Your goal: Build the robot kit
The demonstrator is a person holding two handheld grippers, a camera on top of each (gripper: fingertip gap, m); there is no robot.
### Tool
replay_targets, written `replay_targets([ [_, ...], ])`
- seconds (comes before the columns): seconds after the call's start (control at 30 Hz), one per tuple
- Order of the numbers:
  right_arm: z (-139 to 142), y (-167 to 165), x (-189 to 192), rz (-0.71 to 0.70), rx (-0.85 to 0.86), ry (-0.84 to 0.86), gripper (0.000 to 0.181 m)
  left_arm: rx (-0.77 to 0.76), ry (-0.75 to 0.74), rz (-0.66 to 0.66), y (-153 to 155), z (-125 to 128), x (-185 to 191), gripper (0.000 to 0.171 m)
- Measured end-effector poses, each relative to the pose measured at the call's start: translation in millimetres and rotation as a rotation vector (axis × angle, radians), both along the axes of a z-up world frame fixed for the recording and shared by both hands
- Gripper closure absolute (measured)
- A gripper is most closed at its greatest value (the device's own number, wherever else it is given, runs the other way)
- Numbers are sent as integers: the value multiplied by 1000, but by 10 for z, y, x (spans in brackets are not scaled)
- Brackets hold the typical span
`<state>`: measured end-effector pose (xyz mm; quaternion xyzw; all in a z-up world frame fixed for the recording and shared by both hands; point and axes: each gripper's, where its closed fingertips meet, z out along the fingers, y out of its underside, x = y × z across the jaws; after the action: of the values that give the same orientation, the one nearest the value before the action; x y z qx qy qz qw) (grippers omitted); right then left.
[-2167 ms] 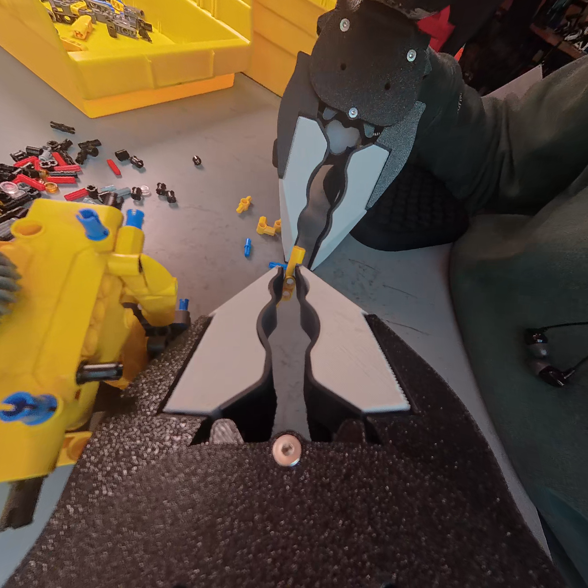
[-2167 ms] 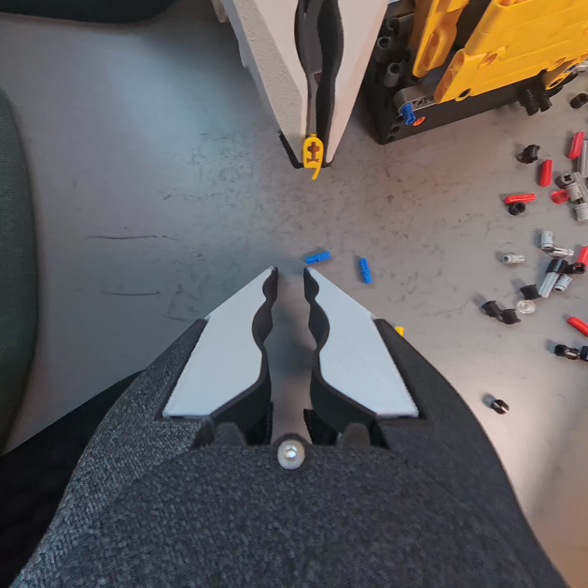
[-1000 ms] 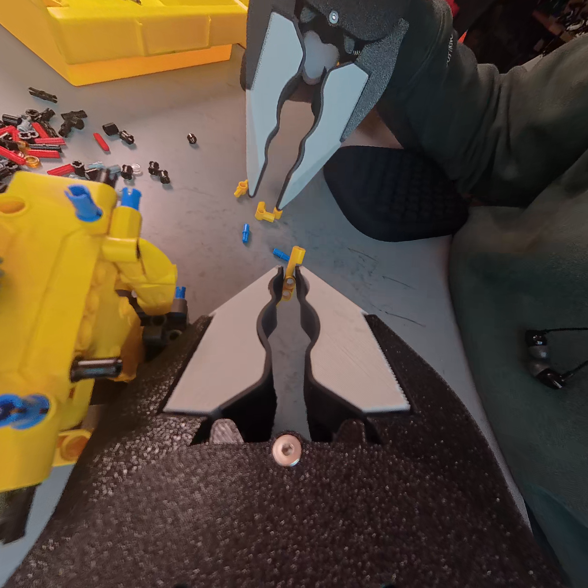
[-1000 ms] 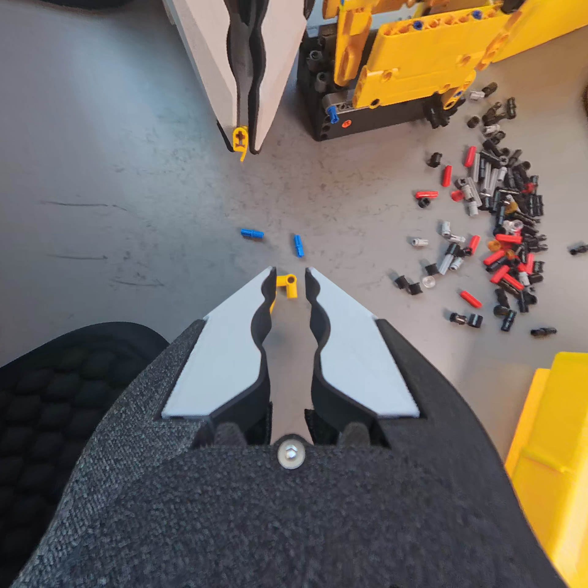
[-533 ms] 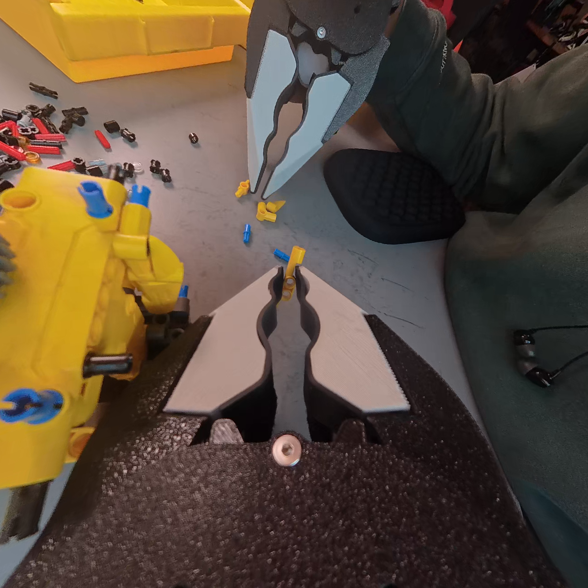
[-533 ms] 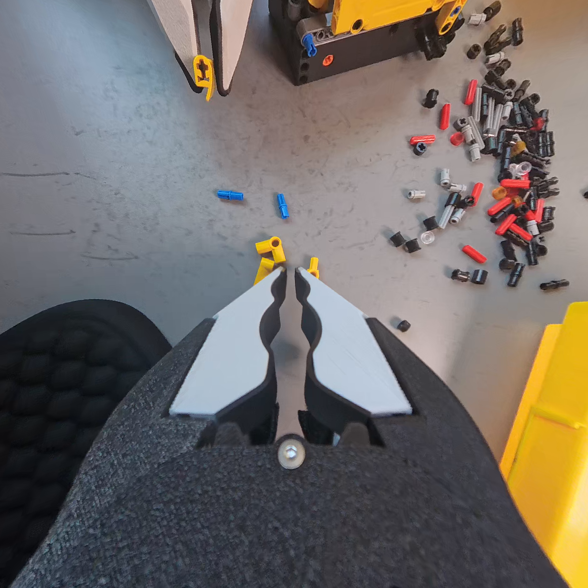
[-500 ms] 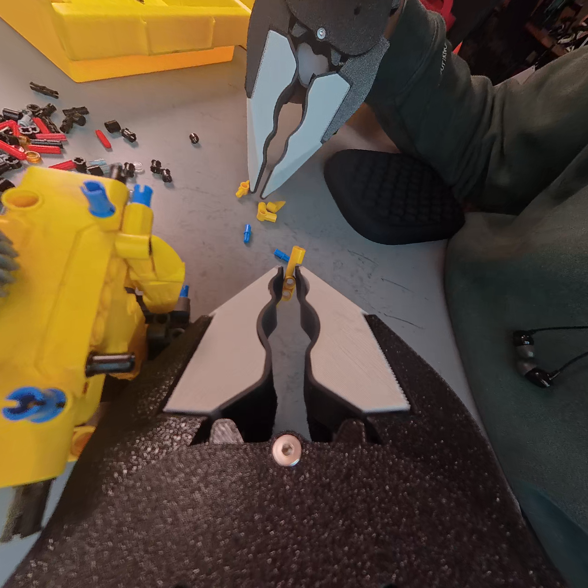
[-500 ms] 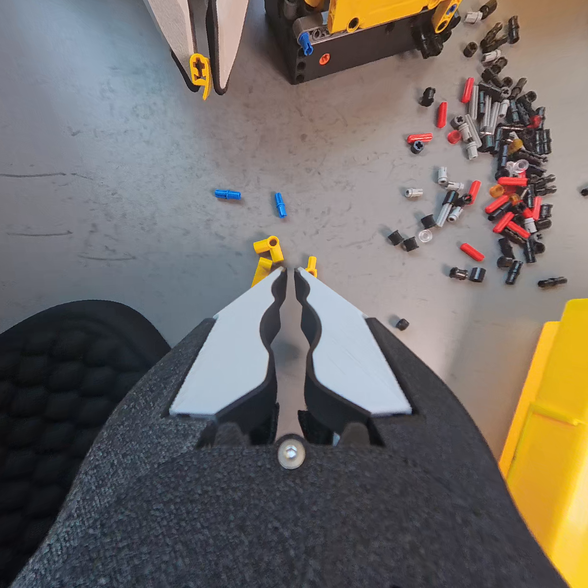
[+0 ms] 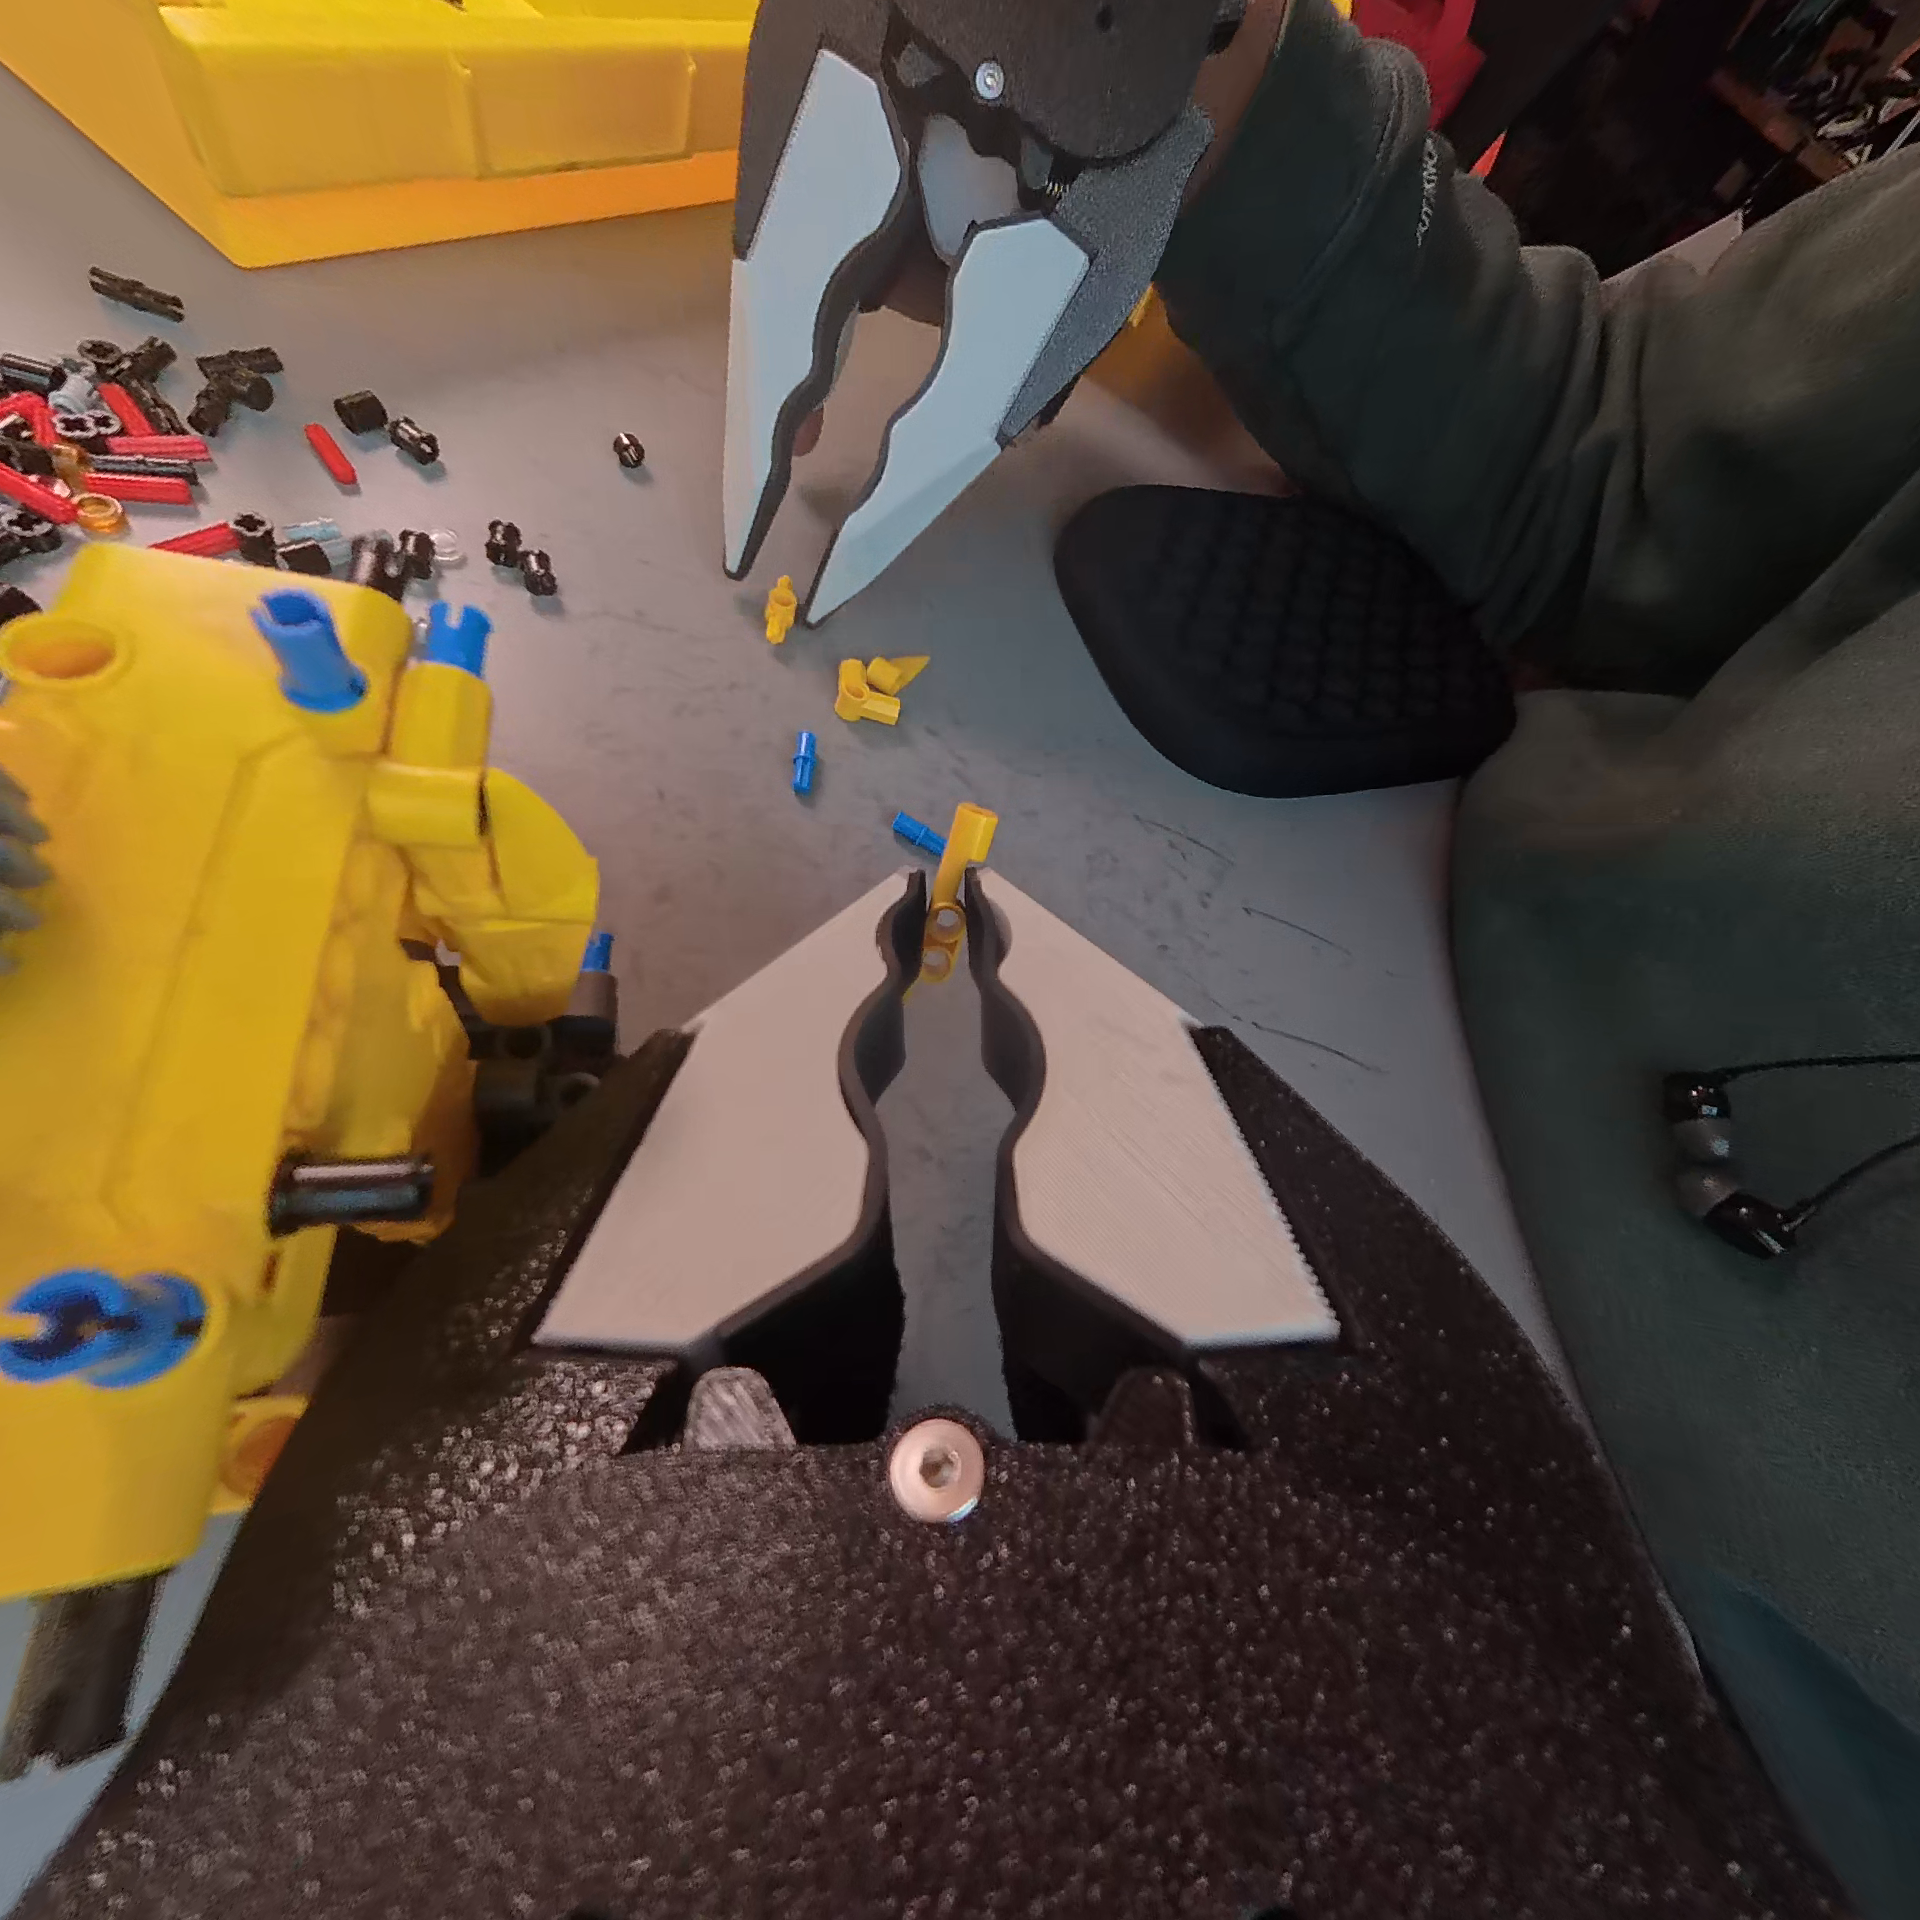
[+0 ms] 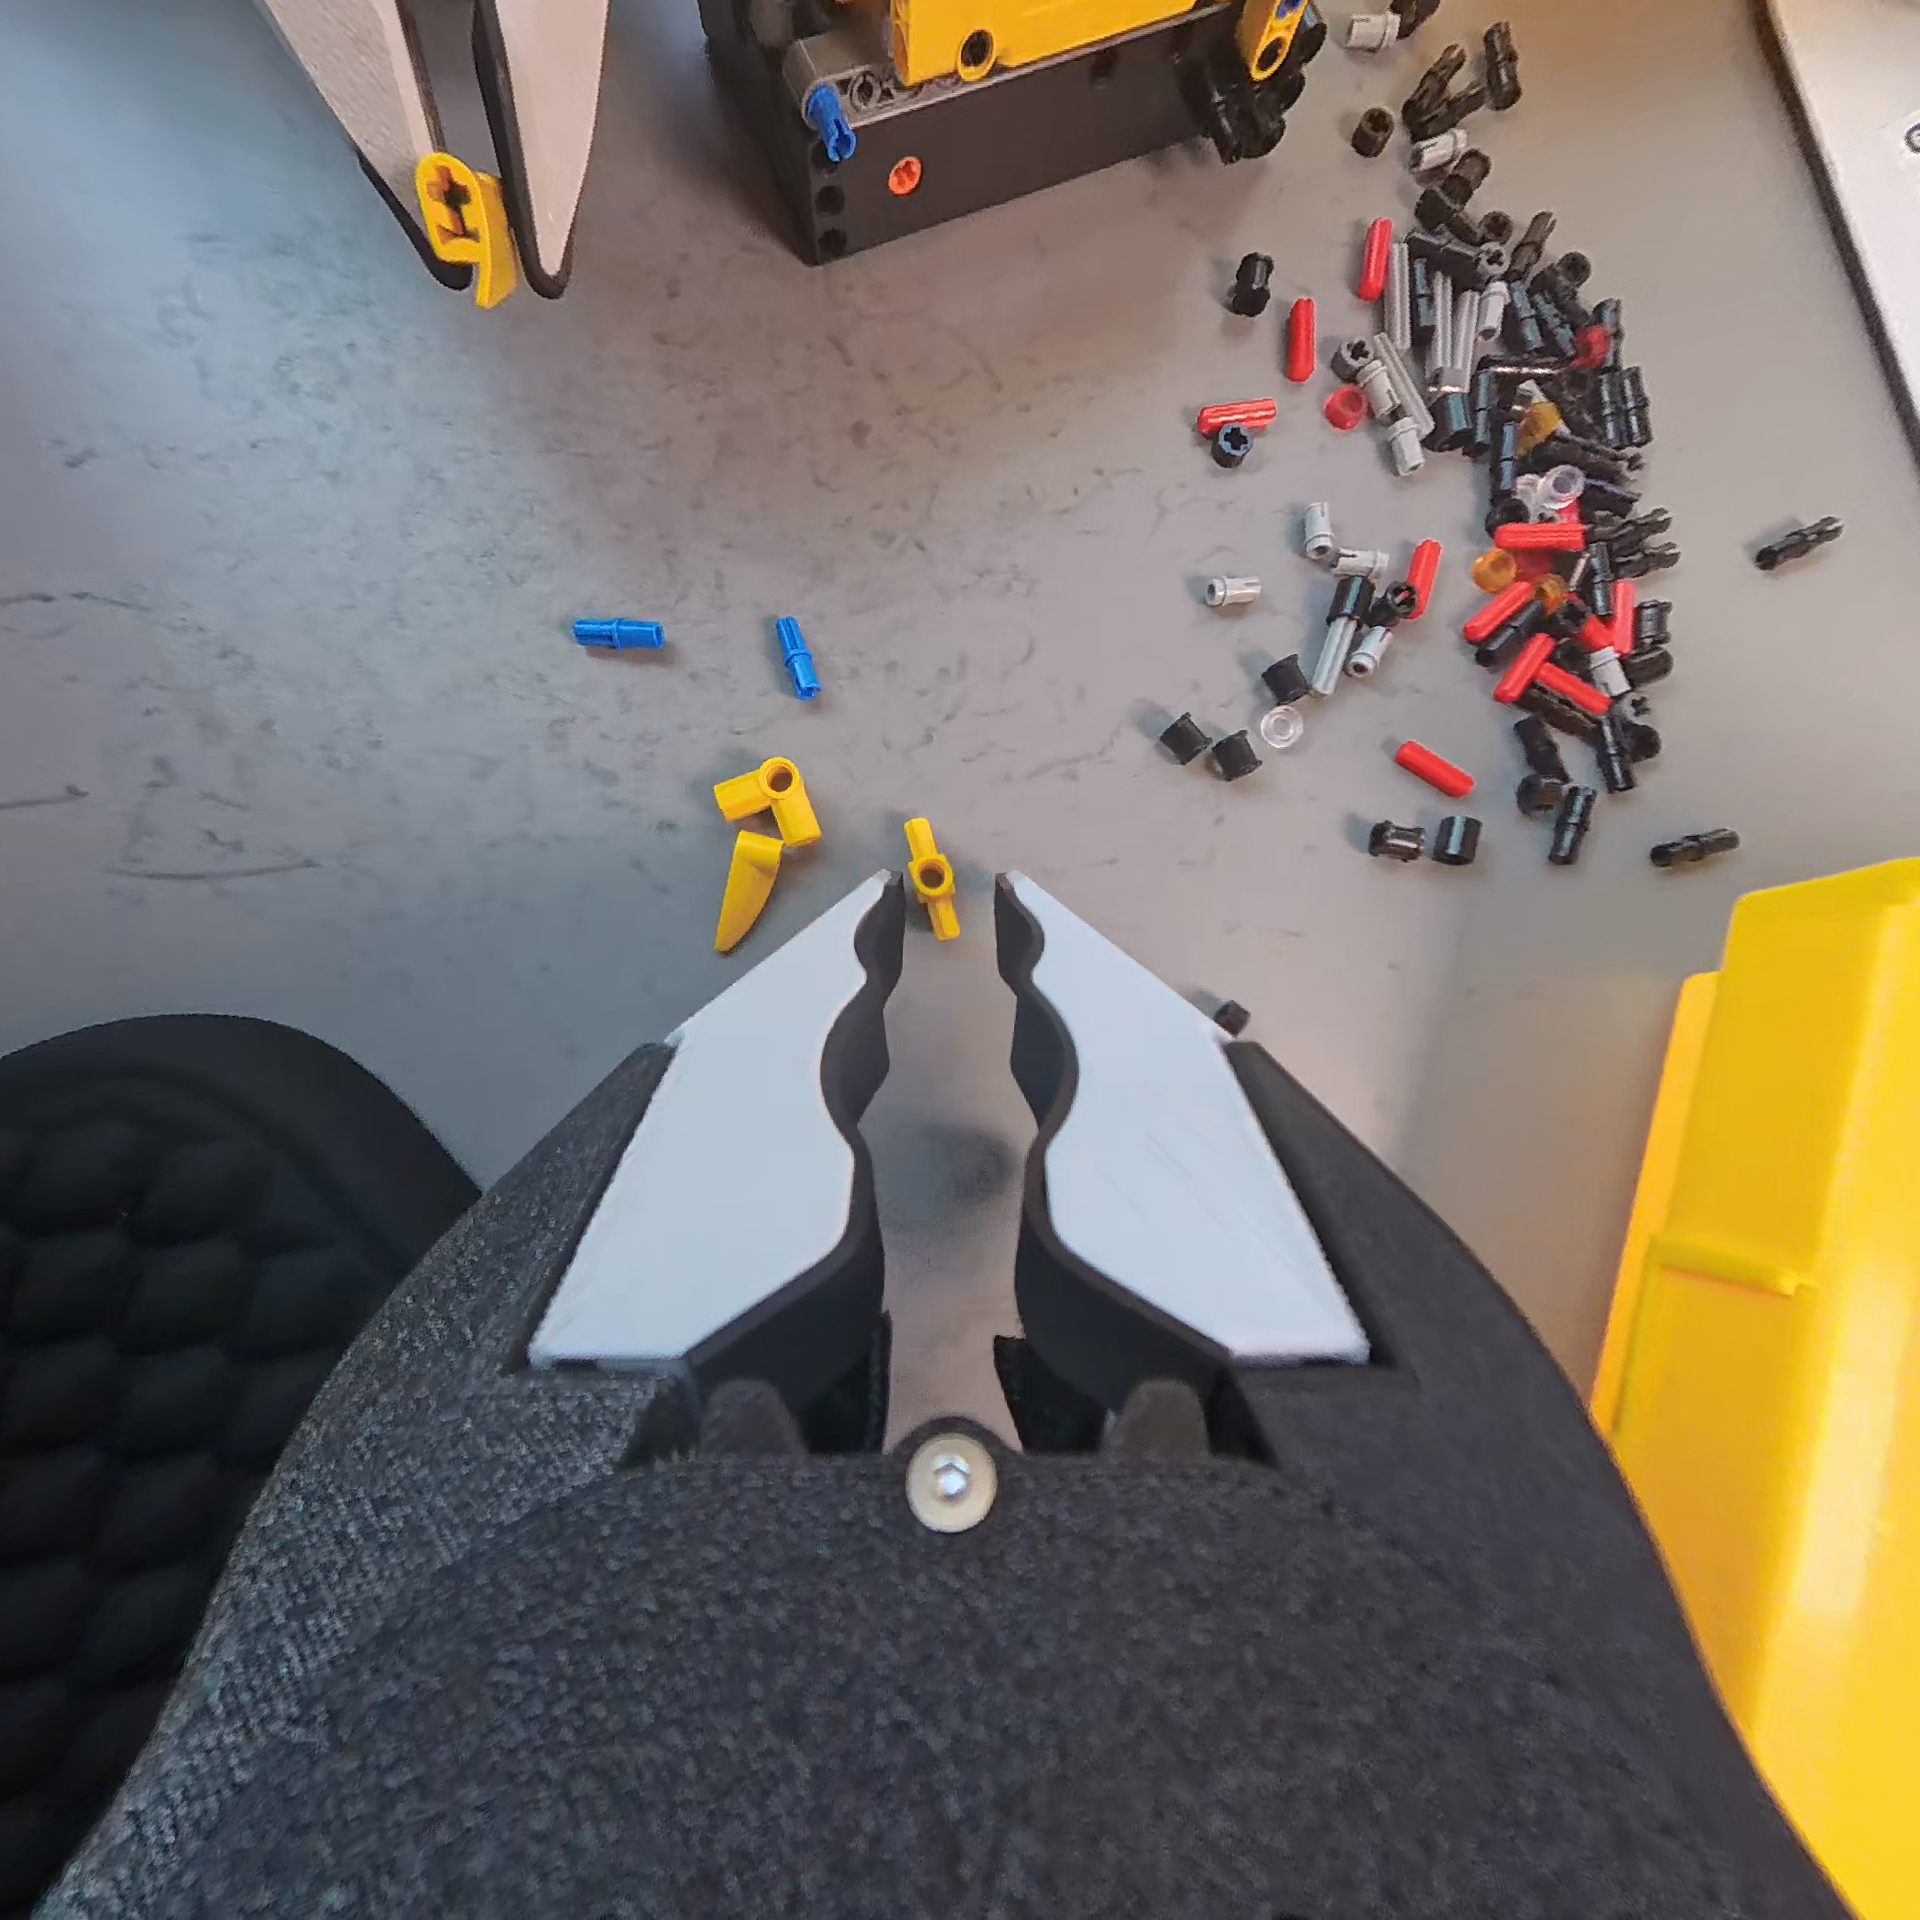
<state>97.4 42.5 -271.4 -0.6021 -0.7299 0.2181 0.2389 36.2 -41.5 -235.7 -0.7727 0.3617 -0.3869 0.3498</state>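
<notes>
My left gripper [image 9: 940, 883] is shut on a small yellow connector piece [image 9: 954, 883] and holds it just above the grey table; it also shows in the right wrist view [image 10: 488, 270]. My right gripper [image 10: 940, 883] is open, its tips down at the table on either side of a small yellow cross-shaped pin [image 10: 928, 876]; from the left wrist view [image 9: 774, 582] the same pin [image 9: 779, 608] lies at its tips. A yellow elbow piece [image 10: 771, 798] and a yellow tooth-shaped piece [image 10: 746, 888] lie just left of the pin.
A yellow and black brick model [image 9: 229, 935] stands at my left. Two blue pins [image 10: 618, 632] [image 10: 797, 657] lie mid-table. A heap of red, black and grey pins [image 10: 1507, 540] is to the right. Yellow bins [image 10: 1787, 1299] [image 9: 416, 114], a black pad [image 9: 1278, 634], a sleeve and earphones [image 9: 1714, 1164]. Spacing between my two grippers at the tips: around 12 cm.
My right gripper has drawn back from the left one toward the loose yellow pieces, nearly shut, then opened around the yellow cross pin. My left gripper keeps its grip on the yellow connector.
</notes>
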Motion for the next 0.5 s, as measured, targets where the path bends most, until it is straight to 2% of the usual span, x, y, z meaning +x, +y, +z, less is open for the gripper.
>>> replay_targets([
  [0.07, -15, -50, -38, 11, -54, 19, 175, -3, -2, 2, 3, 1, -3, 165],
  [0.13, 17, -56, -66, 22, -47, 37, 175, -13, -6, 5, 0, -2, -8, 165],
  [0.23, 439, -255, -279, 99, -52, 263, 175, -56, -33, -3, -29, 4, 7, 165],
  [0.3, 610, -447, -365, 178, -18, 337, 175, -95, -67, -3, -38, 23, 19, 165],
  [0.4, 580, -719, -434, 282, 25, 333, 175, -115, -75, -11, -53, 17, 25, 165],
  [0.5, 477, -798, -492, 302, 53, 300, 174, -114, -51, -14, -62, -16, 31, 165],
])
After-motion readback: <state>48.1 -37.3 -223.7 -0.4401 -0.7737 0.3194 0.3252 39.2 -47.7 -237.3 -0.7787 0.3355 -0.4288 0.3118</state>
